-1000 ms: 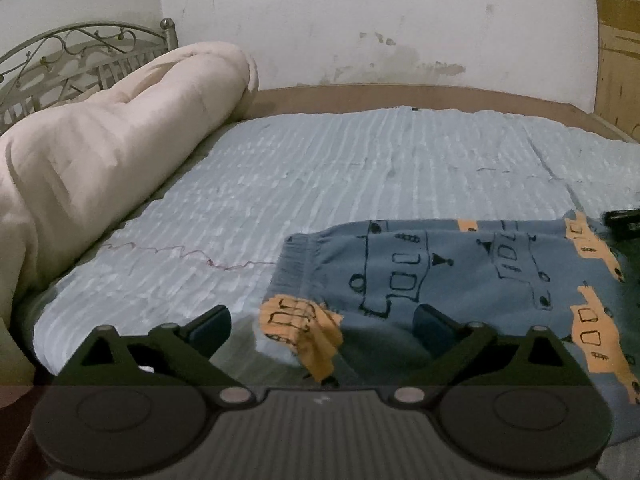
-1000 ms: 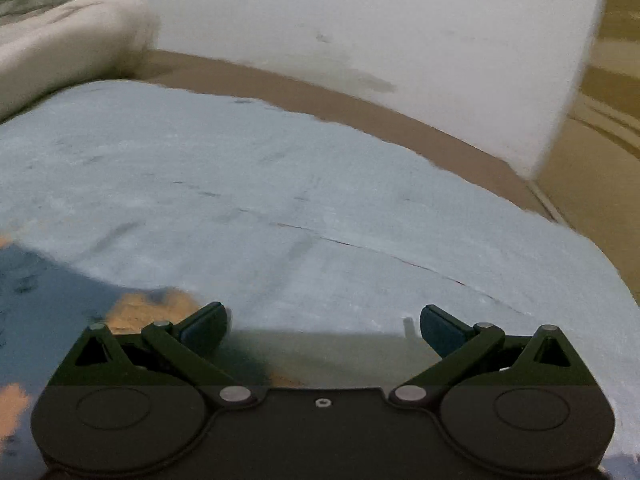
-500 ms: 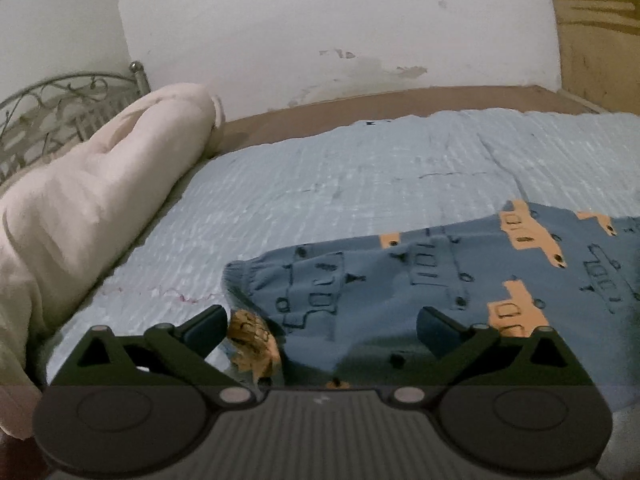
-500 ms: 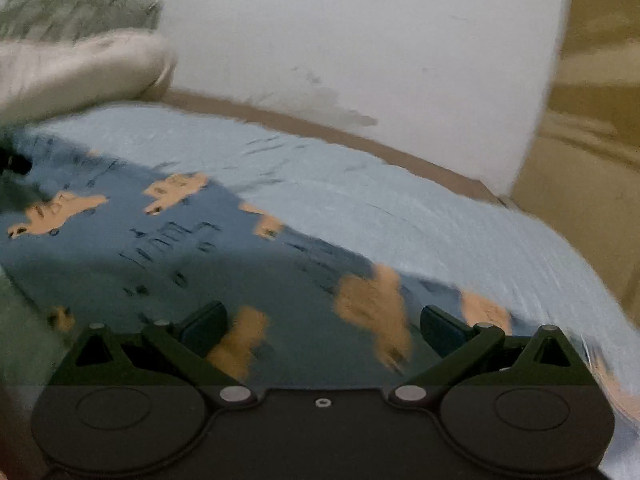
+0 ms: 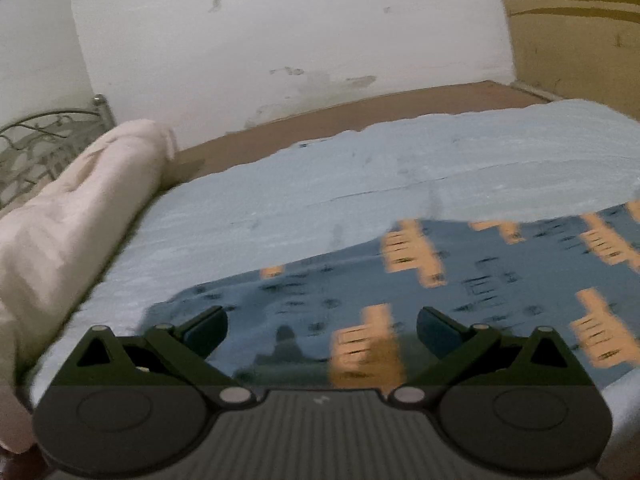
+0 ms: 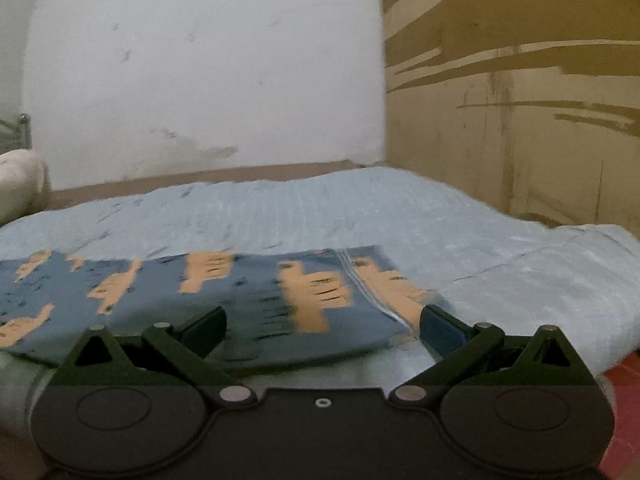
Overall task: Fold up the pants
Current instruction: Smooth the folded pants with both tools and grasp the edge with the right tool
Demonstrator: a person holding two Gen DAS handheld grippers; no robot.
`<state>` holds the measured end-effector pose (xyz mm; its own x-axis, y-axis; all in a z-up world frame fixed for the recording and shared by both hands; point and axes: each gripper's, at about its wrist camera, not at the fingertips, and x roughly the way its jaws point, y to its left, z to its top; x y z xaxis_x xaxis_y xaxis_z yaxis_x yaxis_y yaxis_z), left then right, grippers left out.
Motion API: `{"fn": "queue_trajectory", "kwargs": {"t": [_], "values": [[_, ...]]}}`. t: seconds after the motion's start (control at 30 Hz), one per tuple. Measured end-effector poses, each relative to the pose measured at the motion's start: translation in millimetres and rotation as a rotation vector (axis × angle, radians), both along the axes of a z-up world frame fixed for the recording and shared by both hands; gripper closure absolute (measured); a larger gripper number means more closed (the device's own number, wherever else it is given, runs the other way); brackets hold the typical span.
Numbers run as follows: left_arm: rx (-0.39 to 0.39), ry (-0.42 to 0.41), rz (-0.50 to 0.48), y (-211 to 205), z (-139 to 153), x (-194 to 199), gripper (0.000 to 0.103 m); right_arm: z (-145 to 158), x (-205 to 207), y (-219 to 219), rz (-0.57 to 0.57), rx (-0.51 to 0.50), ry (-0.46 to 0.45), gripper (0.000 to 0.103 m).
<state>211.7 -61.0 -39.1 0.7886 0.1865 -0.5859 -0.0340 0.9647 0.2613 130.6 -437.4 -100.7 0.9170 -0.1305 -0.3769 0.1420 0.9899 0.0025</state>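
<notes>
Blue pants [image 5: 460,280] with orange vehicle prints lie flat on the light blue bedspread [image 5: 360,184]. They also show in the right wrist view [image 6: 240,292], stretching left from a seamed end. My left gripper [image 5: 322,330] is open and empty, just above the near edge of the pants at their left part. My right gripper [image 6: 322,330] is open and empty, low over the near edge of the pants at their right end. The left wrist view is blurred by motion.
A rolled cream duvet [image 5: 76,216] lies along the left side of the bed, with a metal headboard [image 5: 36,144] behind it. A white wall [image 6: 200,72] stands at the back, a brown wooden panel [image 6: 520,100] at the right. Red floor [image 6: 624,412] shows past the bed's right corner.
Both grippers have swung right along the pants: the left now sits over the cloth past its left end, the right now faces the right end. Both stay open.
</notes>
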Motion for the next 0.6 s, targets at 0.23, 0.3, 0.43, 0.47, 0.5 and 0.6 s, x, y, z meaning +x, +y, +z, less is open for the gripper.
{"fn": "queue_trajectory", "kwargs": {"t": [0.23, 0.3, 0.43, 0.47, 0.5, 0.6], "values": [[-0.113, 0.036, -0.147, -63, -11, 14, 0.001, 5, -15, -33, -0.024, 0.106, 0.011, 0.001], [-0.117, 0.051, -0.18, -80, -18, 16, 0.001, 11, -13, -38, 0.025, 0.176, 0.031, 0.001], [-0.119, 0.086, -0.208, -96, -33, 20, 0.001, 20, -7, -37, 0.106, 0.346, 0.107, 0.001], [-0.117, 0.098, -0.206, -98, -37, 20, 0.001, 20, -3, -36, 0.105, 0.378, 0.132, 0.001], [-0.118, 0.11, -0.204, -98, -41, 21, 0.001, 22, 0, -36, 0.083, 0.402, 0.154, 0.001], [-0.149, 0.121, -0.191, -92, -45, 20, 0.001, 22, 11, -45, -0.002, 0.529, 0.181, 0.001]]}}
